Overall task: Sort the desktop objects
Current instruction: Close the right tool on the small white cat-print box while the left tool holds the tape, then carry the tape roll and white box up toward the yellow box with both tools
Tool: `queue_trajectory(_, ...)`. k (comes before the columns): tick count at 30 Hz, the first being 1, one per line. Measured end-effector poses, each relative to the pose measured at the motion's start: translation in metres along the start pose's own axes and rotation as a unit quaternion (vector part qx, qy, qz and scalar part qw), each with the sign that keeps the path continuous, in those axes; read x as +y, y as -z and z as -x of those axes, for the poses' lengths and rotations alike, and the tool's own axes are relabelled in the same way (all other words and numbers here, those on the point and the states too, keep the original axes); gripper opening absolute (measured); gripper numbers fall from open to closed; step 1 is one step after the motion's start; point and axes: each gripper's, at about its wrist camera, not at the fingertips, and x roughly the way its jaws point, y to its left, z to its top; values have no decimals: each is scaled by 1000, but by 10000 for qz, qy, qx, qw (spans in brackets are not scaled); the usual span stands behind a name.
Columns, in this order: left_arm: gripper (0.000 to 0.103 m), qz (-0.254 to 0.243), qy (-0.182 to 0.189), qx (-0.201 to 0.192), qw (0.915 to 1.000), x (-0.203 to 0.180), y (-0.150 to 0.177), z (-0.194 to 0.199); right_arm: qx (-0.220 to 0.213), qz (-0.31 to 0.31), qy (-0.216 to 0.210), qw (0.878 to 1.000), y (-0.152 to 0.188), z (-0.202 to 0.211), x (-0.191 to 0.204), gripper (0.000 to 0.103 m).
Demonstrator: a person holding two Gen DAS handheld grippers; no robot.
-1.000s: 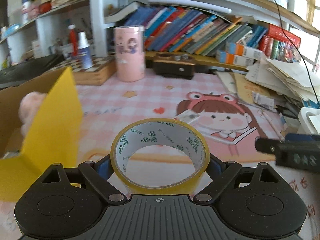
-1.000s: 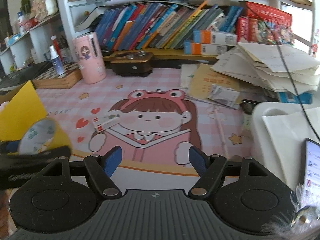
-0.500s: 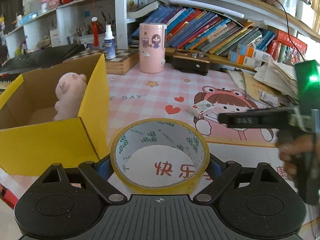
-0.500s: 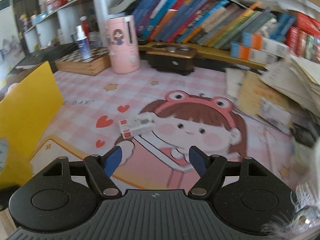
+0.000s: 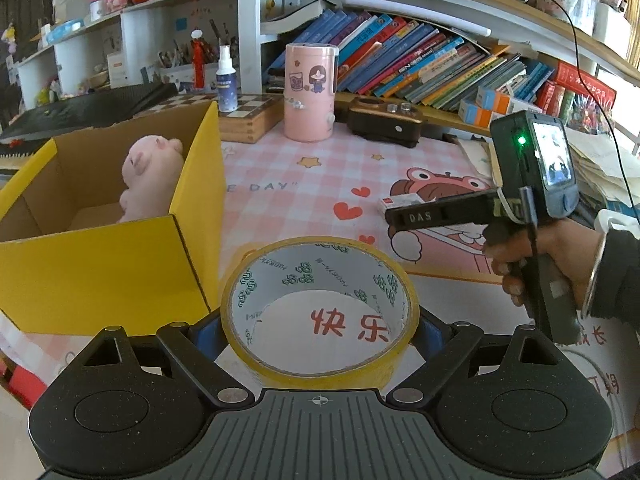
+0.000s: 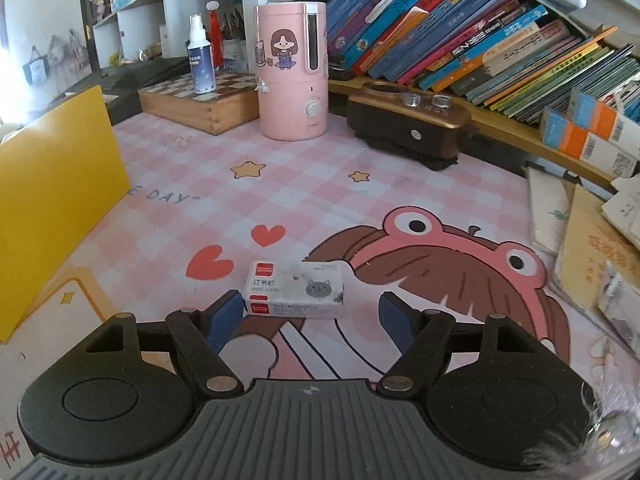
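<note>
The right gripper [image 6: 312,314] has dropped toward the mat [image 6: 320,184], fingers spread either side of the staple box [image 6: 295,294]; the yellow carton [image 5: 100,276] sits at the mat's left edge holding a plush pig [image 5: 150,174]; the left gripper [image 5: 320,334] clamps the tape roll [image 5: 320,308] just beside the carton.

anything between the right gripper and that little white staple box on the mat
Nothing visible. The right gripper is open, and the staple box lies flat on the mat just ahead, between the fingertips, with only bare mat around it.
</note>
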Motion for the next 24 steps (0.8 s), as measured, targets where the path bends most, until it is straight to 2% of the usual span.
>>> queue_trajectory(1,92,-6,2,-11,10000,0,0,1,24,-53,-61,10000,0,-1,-1,70)
queue_trajectory(6,92,-4,4,-54,10000,-1,1,3,36,77,-91,9999,-1,-3,6,51)
queue_trajectory(12,92,-13,9,-80,10000,-3,1,6,44,27,-44,10000,-1,2,8,50)
queue_trajectory(24,92,94,152,-199,9996,0,7,15,56,-481,-37,9988,17,57,20,50)
